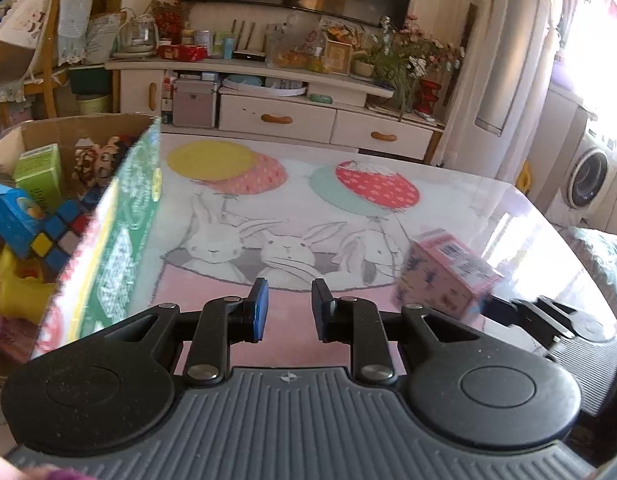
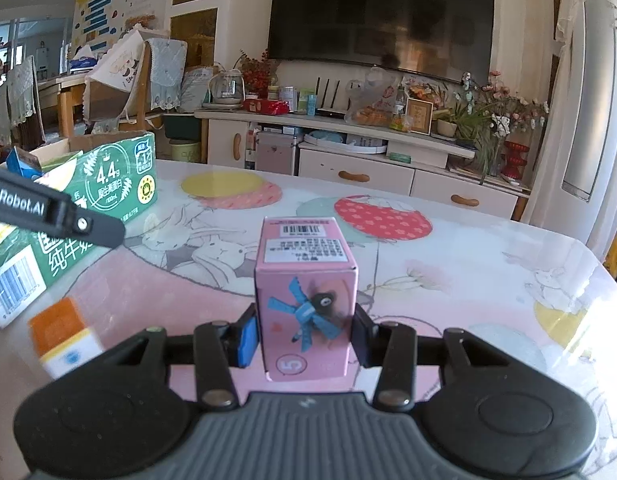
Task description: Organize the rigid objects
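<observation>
My right gripper point(image 2: 306, 330) is shut on a pink carton point(image 2: 306, 300) with a barcode label on top and a blue figure on its front, held over the table. The same pink carton point(image 1: 448, 272) shows blurred at the right of the left wrist view. My left gripper point(image 1: 289, 312) is open and empty above the table's pink front area. A green-printed cardboard box point(image 1: 120, 220) stands at the left and holds a green carton point(image 1: 40, 178), a blue carton point(image 1: 12, 216), a puzzle cube point(image 1: 62, 232) and toys. An orange-and-white small box point(image 2: 64, 334) lies at the left.
The table point(image 2: 468, 264) has a cloth with rabbits and balloons under glass. The green box point(image 2: 88, 196) stands at its left edge. The left gripper's body point(image 2: 56, 210) crosses the right wrist view at the left. A TV cabinet point(image 1: 292, 116) stands behind.
</observation>
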A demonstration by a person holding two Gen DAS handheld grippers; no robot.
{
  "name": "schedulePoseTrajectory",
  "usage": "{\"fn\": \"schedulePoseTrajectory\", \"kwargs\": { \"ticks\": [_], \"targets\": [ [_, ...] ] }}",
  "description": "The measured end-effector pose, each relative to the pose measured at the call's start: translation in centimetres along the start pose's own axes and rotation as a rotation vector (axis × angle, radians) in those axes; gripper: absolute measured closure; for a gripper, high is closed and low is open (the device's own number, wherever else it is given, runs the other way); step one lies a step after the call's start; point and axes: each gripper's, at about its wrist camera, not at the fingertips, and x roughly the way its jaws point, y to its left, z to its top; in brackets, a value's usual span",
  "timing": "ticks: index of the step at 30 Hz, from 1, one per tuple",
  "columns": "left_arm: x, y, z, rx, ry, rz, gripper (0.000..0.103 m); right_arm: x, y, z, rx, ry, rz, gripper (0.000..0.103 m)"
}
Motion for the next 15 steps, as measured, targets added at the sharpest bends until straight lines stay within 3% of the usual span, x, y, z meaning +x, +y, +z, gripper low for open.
{"fn": "schedulePoseTrajectory", "kwargs": {
  "ticks": [5, 10, 12, 15],
  "targets": [
    [-0.4, 1.7, 0.1, -0.043, 0.008, -0.021, 0.076, -0.9, 0.0, -0.4, 0.001, 0.016, 0.001, 0.058],
    [-0.8, 1.4, -0.7, -0.024, 0.032, -0.082, 0.069, -1.6, 0.4, -1.4, -0.004, 0.045, 0.011, 0.058],
    [-0.9, 1.0, -1.0, 0.004, 0.054, -0.131, 0.055, -1.8, 0.4, -1.7, -0.012, 0.055, 0.015, 0.058],
    [-1.4, 0.5, -1.9, 0.046, 0.054, -0.147, 0.039, -1.8, -0.1, -1.9, 0.010, 0.064, 0.024, 0.058]
  ]
}}
